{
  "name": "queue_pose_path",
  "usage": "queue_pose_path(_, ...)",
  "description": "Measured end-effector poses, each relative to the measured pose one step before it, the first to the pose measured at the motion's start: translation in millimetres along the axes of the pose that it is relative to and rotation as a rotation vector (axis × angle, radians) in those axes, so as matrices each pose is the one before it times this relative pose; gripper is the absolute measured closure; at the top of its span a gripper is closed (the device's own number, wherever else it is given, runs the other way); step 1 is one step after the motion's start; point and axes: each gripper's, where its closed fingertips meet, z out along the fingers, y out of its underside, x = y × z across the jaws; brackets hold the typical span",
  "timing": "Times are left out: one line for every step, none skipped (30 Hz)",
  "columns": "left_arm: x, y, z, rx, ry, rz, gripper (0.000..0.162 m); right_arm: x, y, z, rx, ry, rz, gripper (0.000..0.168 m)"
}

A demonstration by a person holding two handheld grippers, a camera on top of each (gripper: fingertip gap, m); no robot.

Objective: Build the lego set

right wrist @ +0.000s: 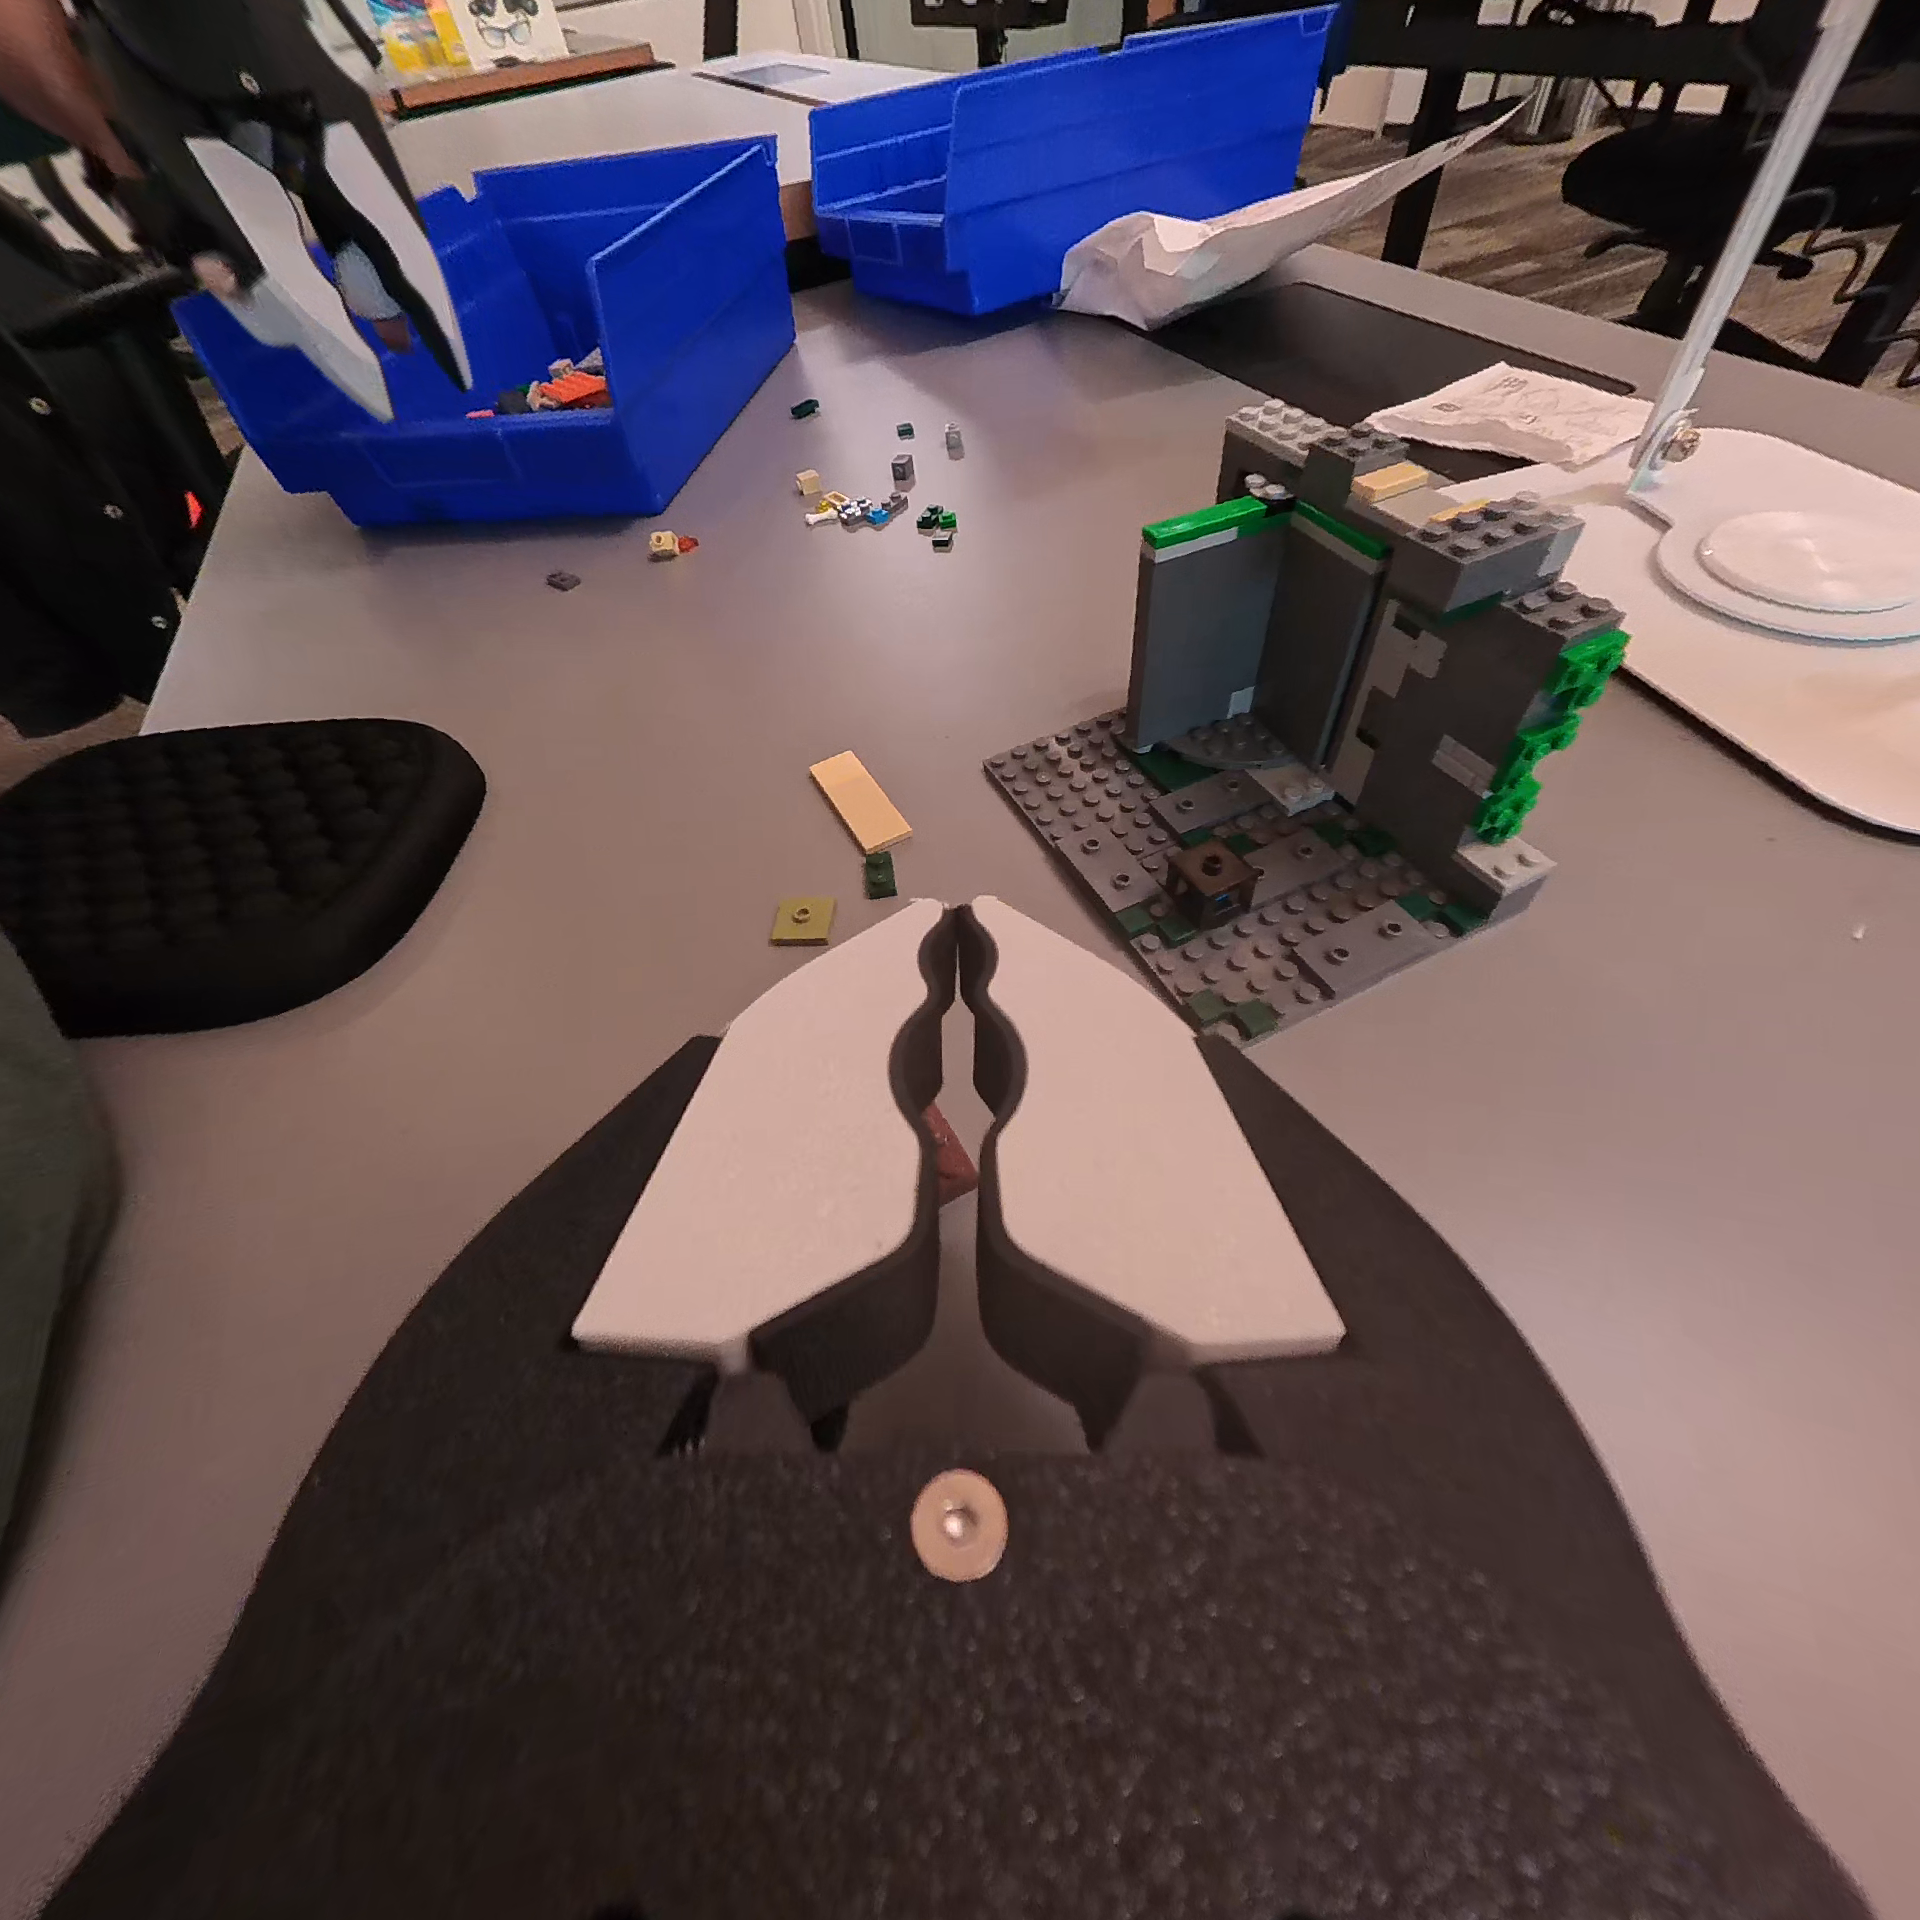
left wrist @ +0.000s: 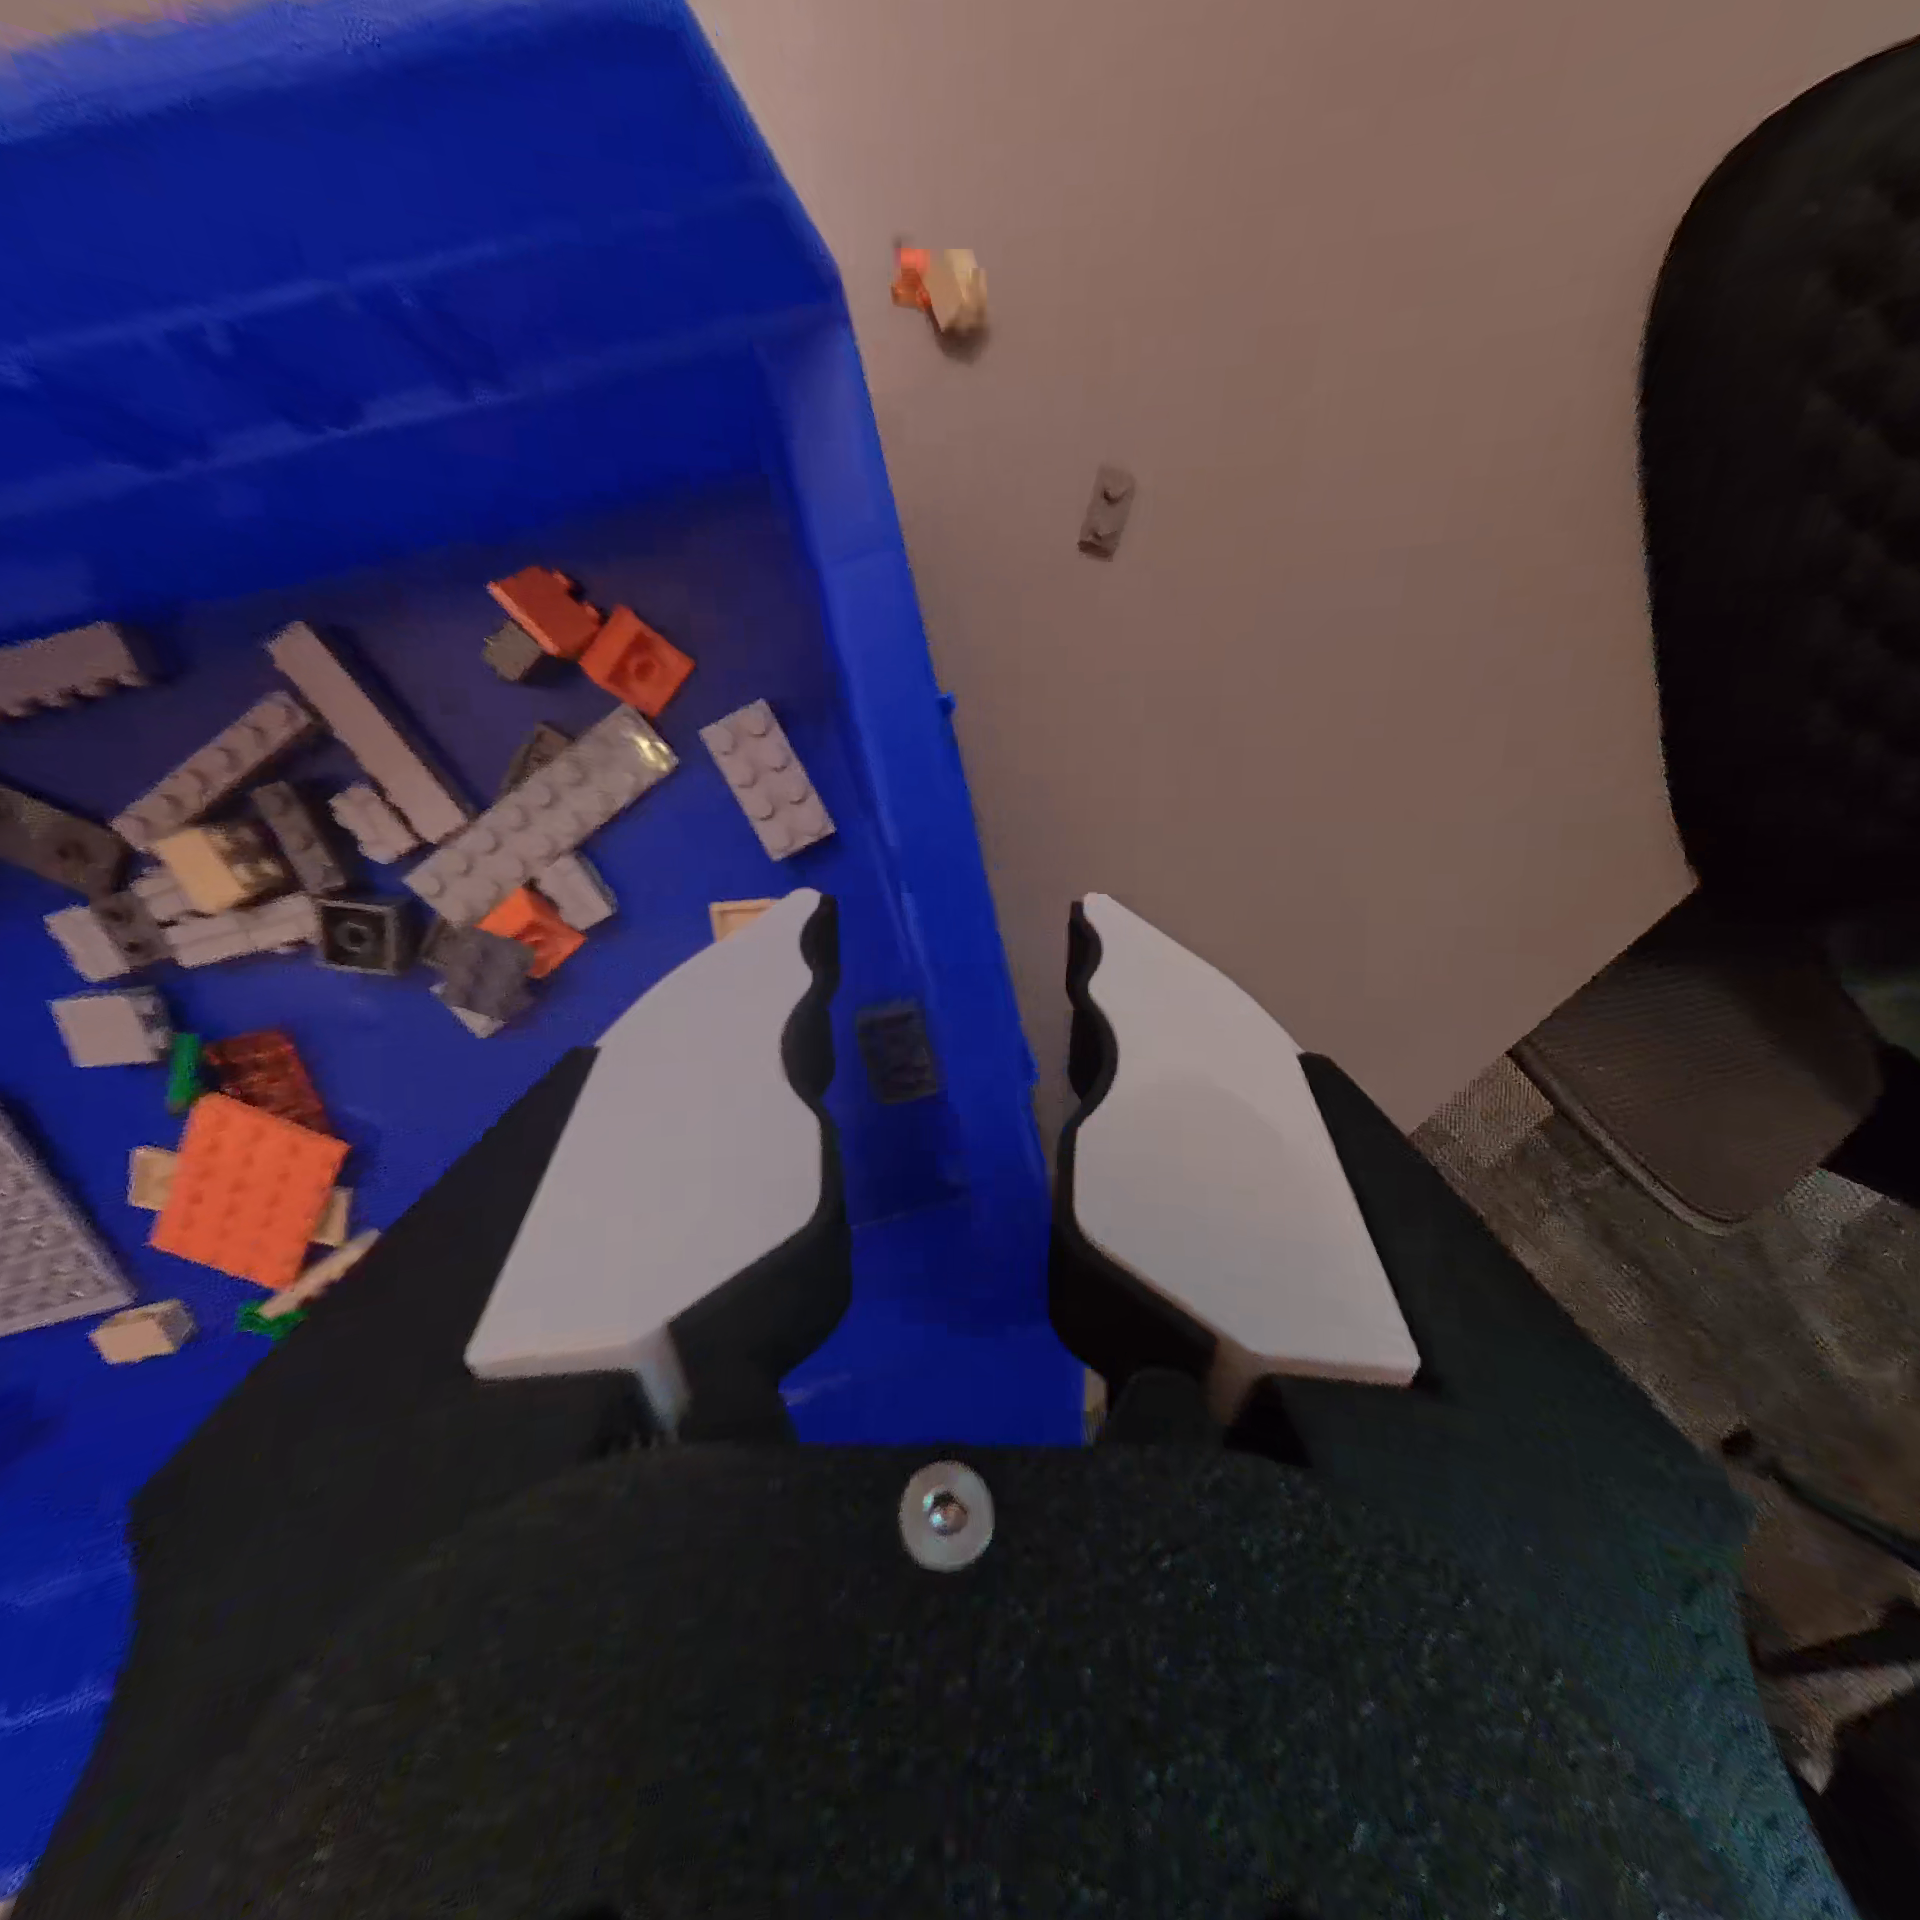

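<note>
My left gripper point(left wrist: 951, 914) is open and empty, hovering over the right wall of a blue bin point(left wrist: 894, 644) that holds several grey, orange and tan loose bricks point(left wrist: 540, 810). In the right wrist view the left gripper point(right wrist: 421, 400) hangs above that bin point(right wrist: 665, 343) at the far left. My right gripper point(right wrist: 956, 912) is shut, low over the grey table. A small brown piece point(right wrist: 951, 1158) shows in the gap between its fingers; I cannot tell whether it is gripped. The grey and green lego build point(right wrist: 1330, 675) stands on its studded baseplate point(right wrist: 1081, 821) just right of the right gripper.
A tan tile point(right wrist: 860, 800), an olive plate point(right wrist: 802, 920) and a dark green piece point(right wrist: 881, 878) lie ahead of the right gripper. Small pieces point(right wrist: 873, 499) lie scattered farther back. A second blue bin point(right wrist: 1039, 187), crumpled paper point(right wrist: 1247, 239), a white lamp base point(right wrist: 1766, 582) and a black chair point(right wrist: 208, 862) surround the area.
</note>
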Motion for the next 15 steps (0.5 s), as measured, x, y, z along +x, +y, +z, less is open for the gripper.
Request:
queue_pose_path(3.47,4.48,8.37,-0.0403,-0.02,-0.0081,0.116,-0.94,0.41,-0.04,-0.0006,-0.0021,-0.0062,0.168)
queue_pose_path(1.85,3.11,8.62,-0.0315,-0.0368,-0.003,0.116,-0.85,0.12,-0.41,0.0002,-0.0016,-0.0063,0.168)
queue_pose_path(0.86,3.18,8.84,-0.0311,-0.0424,-0.0039,0.117,-0.62,0.02,-0.69,0.0008,-0.0011,-0.0048,0.168)
queue_pose_path(-2.62,3.59,7.73,-0.0337,-0.0633,-0.0006,0.118,-0.35,-0.12,-1.02,0.0018,-0.0014,-0.0026,0.168)
queue_pose_path(-4.92,4.11,6.28,-0.0341,-0.072,0.0044,0.126,-0.17,-0.43,-1.09,0.0035,-0.002,-0.0006,0.168)
queue_pose_path(-5.31,4.48,4.11,-0.0368,-0.0686,0.0169,0.134,-0.17,-0.65,-1.24,0.0049,-0.0026,0.001,0.168)
queue_pose_path(-1.01,0.27,0.25,-0.0083,-0.0316,0.0075,0.134,0.06,-0.66,-1.08,0.0051,-0.0025,0.0022,0.168)
queue_pose_path(0.98,2.07,-0.59,-0.0187,-0.0006,-0.0044,0.134,-0.04,-0.64,-0.99,0.0045,-0.0027,0.0032,0.168)
queue_pose_path(2.69,2.73,-1.29,-0.0128,0.0157,0.0076,0.135,-0.26,-0.55,-1.03,0.0038,-0.0033,0.0031,0.168)
queue_pose_path(3.0,3.37,-2.86,-0.0076,0.0209,0.0046,0.135,-0.54,-0.61,-0.92,0.0035,-0.0031,0.0014,0.168)
queue_pose_path(2.79,3.85,-5.55,-0.0029,0.024,-0.0031,0.136,-0.83,-0.48,-1.03,0.0031,-0.0024,-0.0013,0.168)
queue_pose_path(2.55,3.26,-9.34,0.0104,0.0304,-0.0012,0.136,-0.95,-0.65,-1.06,0.0031,-0.0019,-0.003,0.168)
queue_pose_path(2.68,3.38,-12.88,0.0162,0.0378,0.0003,0.136,-1.04,-0.62,-0.89,0.0032,-0.0023,-0.0022,0.168)
queue_pose_path(2.07,2.26,-15.36,0.0234,0.0368,0.0024,0.137,-0.98,-0.85,-0.72,0.0035,-0.0034,-0.0002,0.168)
queue_pose_path(2.4,2.23,-16.3,0.021,0.0407,0.0062,0.136,-1.14,-0.96,-0.31,0.0042,-0.0049,0.0008,0.168)
